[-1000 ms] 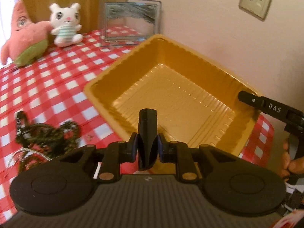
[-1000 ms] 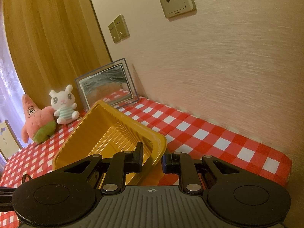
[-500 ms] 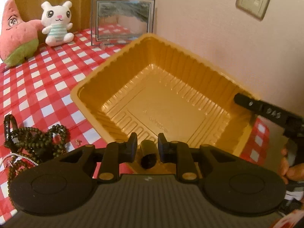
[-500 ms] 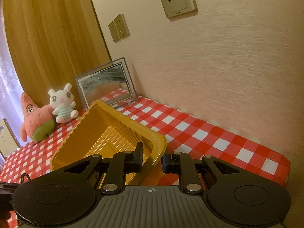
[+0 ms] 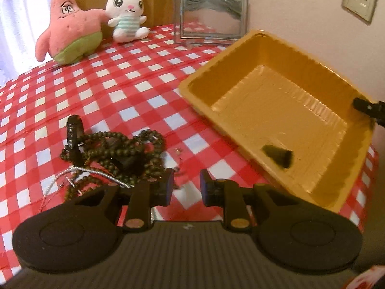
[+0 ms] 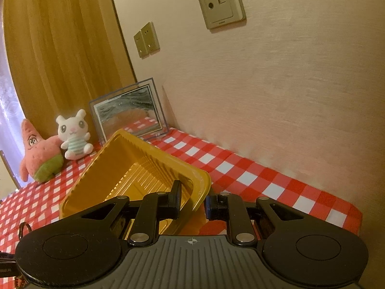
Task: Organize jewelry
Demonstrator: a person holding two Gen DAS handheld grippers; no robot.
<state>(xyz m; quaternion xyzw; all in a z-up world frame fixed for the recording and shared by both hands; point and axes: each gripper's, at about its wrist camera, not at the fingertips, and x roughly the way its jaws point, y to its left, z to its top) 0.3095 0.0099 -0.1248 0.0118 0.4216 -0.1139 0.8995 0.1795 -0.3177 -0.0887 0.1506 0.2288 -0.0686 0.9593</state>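
While right gripper (image 6: 192, 201) tilts tray (image 6: 134, 163), left gripper (image 5: 185, 186) hovers.

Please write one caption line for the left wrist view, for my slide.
Empty left hand-held gripper over the checked cloth, between tangled bead necklaces and a yellow tray holding one dark piece.

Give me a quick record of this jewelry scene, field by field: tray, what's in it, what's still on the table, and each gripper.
tray: yellow plastic tray, tilted, one corner raised
tray contents: one small dark cone-shaped piece, blurred
on table: tangle of dark green bead strands with a silver chain, on the red checked tablecloth
left gripper: open, empty, near the tangle
right gripper: shut on the tray rim
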